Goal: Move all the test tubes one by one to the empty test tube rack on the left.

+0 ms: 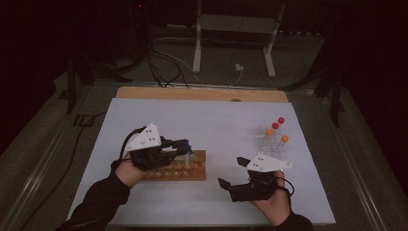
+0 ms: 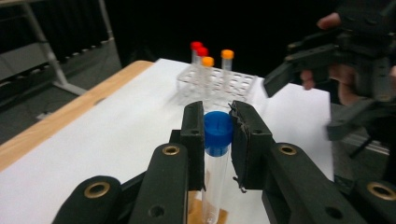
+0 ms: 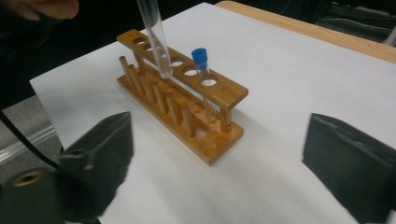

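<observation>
My left gripper [image 1: 186, 146] is shut on a clear test tube with a blue cap [image 2: 217, 133], gripped just below and at the cap. The tube [image 3: 153, 35] hangs tilted, its round bottom just above the top bar of the wooden rack [image 1: 190, 169], over the middle holes. A second blue-capped tube [image 3: 201, 60] stands upright in a hole near the end of that rack [image 3: 224, 93]. My right gripper [image 1: 230, 172] hovers right of the rack, pointing at it, open wide with nothing between its fingers [image 3: 100, 154].
A clear plastic rack [image 1: 269, 144] at the right holds tubes with red caps [image 2: 198, 47] and orange caps [image 2: 227, 54]. White paper [image 1: 202, 120] covers the wooden table; its bare far edge [image 1: 202, 94] shows. Cables and a metal stand lie on the floor beyond.
</observation>
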The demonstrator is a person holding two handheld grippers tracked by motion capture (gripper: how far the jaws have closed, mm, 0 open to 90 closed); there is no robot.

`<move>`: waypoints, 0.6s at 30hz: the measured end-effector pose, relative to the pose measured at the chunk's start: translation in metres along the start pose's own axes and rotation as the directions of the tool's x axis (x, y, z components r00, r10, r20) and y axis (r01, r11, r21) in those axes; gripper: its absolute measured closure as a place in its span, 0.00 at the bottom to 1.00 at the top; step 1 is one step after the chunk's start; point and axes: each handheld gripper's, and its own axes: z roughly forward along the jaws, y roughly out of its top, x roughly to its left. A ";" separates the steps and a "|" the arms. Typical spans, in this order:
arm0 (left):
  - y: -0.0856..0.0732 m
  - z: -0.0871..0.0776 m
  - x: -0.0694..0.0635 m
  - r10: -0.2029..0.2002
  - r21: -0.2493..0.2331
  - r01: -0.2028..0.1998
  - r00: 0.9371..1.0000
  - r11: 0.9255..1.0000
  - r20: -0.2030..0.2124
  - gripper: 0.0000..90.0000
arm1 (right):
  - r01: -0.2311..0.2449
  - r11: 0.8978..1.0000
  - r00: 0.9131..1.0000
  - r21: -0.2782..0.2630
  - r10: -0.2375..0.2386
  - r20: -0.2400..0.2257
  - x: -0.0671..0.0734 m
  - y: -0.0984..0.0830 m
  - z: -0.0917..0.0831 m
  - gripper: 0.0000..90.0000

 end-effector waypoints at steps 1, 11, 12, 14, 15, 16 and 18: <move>-0.001 -0.002 0.003 -0.004 -0.009 0.004 1.000 1.000 0.001 0.86 | 0.001 1.000 1.000 0.000 -0.001 -0.010 -0.001 0.000 -0.001 0.04; -0.019 0.006 0.027 -0.069 -0.011 0.068 0.995 0.998 -0.071 0.86 | 0.011 1.000 1.000 -0.013 -0.011 -0.020 -0.003 -0.001 -0.005 0.00; -0.022 0.008 0.027 -0.072 -0.003 0.072 0.995 0.997 -0.075 0.86 | 0.011 1.000 1.000 -0.013 -0.011 -0.018 -0.003 -0.001 -0.005 0.00; -0.028 0.012 0.028 -0.073 0.003 0.073 0.994 0.997 -0.077 0.86 | 0.011 1.000 1.000 -0.012 -0.011 -0.014 -0.004 -0.001 -0.005 0.00; -0.030 0.014 0.028 -0.075 0.009 0.076 0.994 0.997 -0.078 0.86 | 0.011 1.000 1.000 -0.010 -0.011 -0.012 -0.004 -0.002 -0.005 0.00; -0.033 0.016 0.028 -0.076 0.014 0.077 0.994 0.997 -0.078 0.86 | 0.010 1.000 1.000 -0.012 -0.010 -0.015 -0.005 -0.002 -0.004 0.00; -0.038 0.019 0.027 -0.079 0.030 0.082 0.994 0.996 -0.076 0.86 | 0.012 1.000 1.000 -0.015 -0.013 -0.017 -0.005 -0.003 -0.004 0.00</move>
